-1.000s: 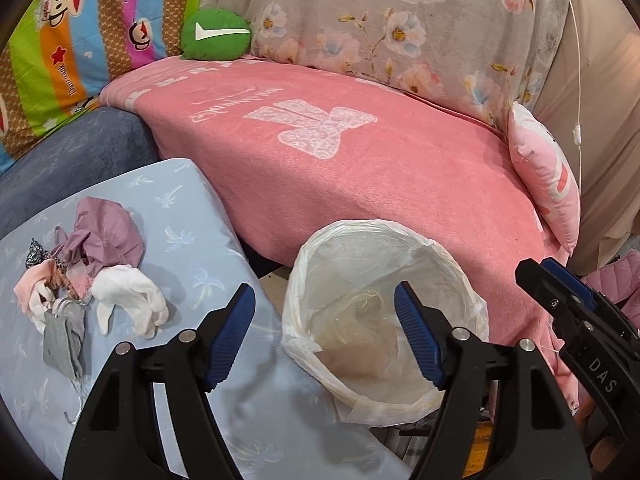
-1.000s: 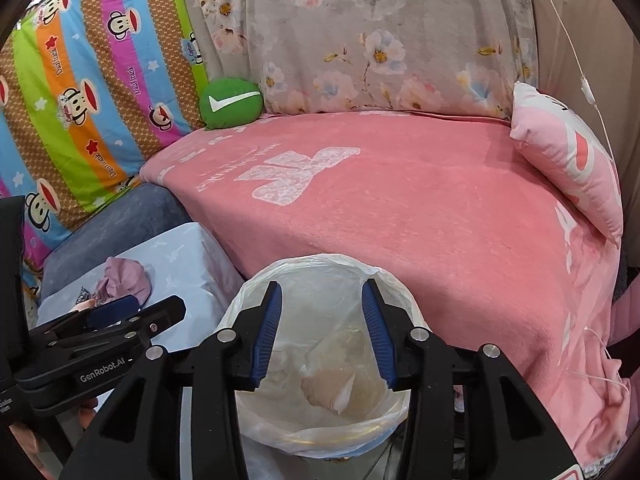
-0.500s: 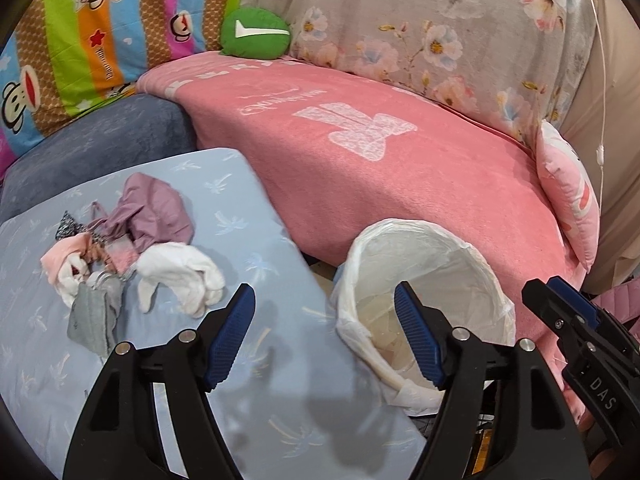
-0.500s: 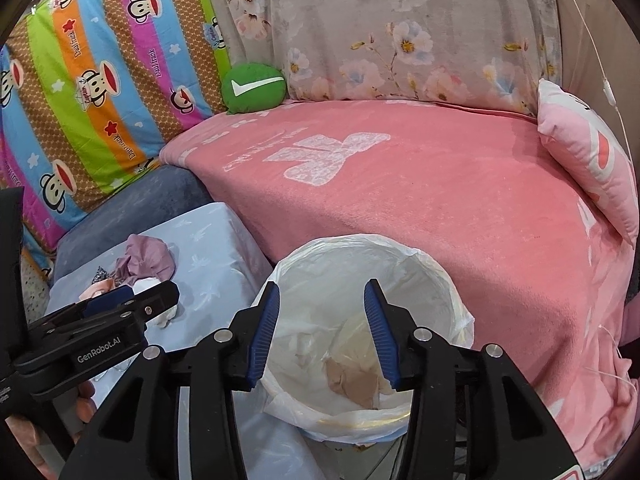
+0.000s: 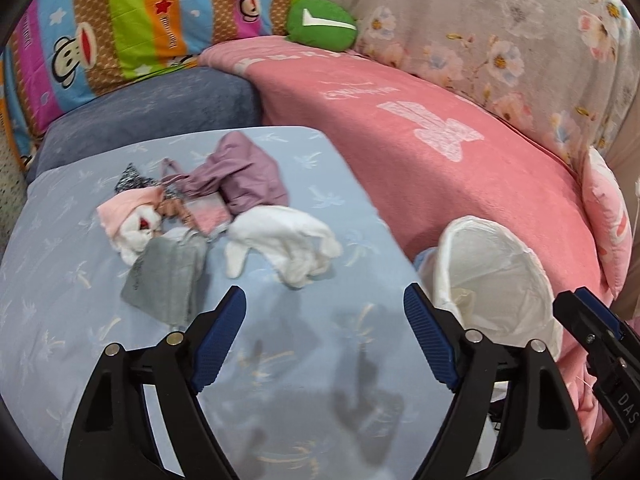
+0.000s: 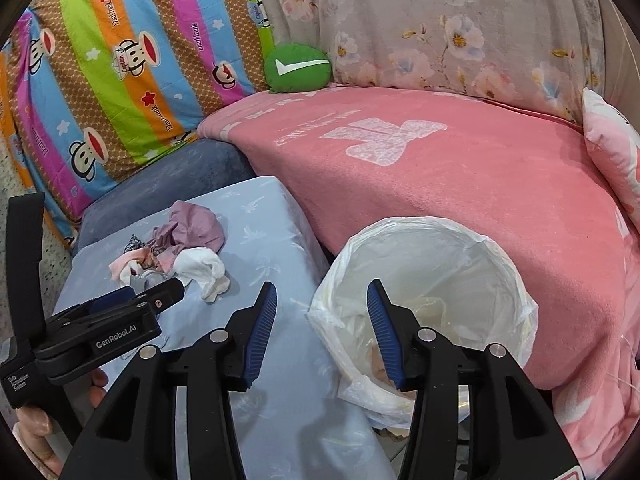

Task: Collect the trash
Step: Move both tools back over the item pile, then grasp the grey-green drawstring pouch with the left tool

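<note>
- Here, leftmost: a heap of crumpled scraps [image 5: 192, 216] lies uncollected on the blue-covered desk [image 5: 328, 364], among them a white piece [image 5: 288, 240] and a grey piece [image 5: 168, 276].
- Left tool [image 5: 324, 344]: jaws opening, nothing between them, poised above the desk just short of the heap.
- Right tool [image 6: 322, 328]: partly open, empty.
- Rightmost: lined bin [image 6: 432, 280], beside the desk, already holds some waste; judged mid-task.
</note>
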The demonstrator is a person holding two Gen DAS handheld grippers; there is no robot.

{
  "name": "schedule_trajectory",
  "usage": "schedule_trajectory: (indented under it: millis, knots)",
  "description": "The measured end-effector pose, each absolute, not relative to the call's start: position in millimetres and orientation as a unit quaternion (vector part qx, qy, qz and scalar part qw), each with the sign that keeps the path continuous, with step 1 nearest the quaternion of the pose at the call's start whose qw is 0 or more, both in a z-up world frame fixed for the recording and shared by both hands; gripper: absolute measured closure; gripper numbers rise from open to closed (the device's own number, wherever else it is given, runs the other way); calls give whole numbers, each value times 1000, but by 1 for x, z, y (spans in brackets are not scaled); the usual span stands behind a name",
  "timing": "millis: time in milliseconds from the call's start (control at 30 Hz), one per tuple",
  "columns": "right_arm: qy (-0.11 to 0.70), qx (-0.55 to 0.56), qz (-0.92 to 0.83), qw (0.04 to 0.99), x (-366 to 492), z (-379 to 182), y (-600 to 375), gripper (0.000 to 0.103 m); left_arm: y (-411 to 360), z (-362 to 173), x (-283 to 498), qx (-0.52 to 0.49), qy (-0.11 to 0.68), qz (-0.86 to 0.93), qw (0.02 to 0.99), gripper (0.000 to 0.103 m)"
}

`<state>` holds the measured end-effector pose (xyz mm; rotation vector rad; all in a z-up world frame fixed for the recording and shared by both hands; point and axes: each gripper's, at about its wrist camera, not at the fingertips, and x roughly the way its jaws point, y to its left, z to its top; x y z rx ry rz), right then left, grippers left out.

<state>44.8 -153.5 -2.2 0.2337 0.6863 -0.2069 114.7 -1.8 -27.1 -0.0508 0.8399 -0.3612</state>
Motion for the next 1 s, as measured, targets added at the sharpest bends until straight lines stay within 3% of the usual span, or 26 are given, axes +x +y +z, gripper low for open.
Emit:
schedule_trajectory:
  millis: [400, 800, 933, 1000]
  knots:
    - [358, 101, -62, 926, 71, -19, -107, 56, 57, -55, 131, -37, 426, -110, 897, 15]
    - [384, 86, -36, 919, 106, -40, -71, 56, 95, -83, 159, -79, 459, -101, 879, 15]
    - [389, 84, -31, 917, 116, -44, -60, 56, 100, -85, 165, -98, 466, -117, 871, 28]
    - [392, 81, -27, 916, 122, -46, -54, 56, 102, -89, 171, -107, 476, -128, 863, 43]
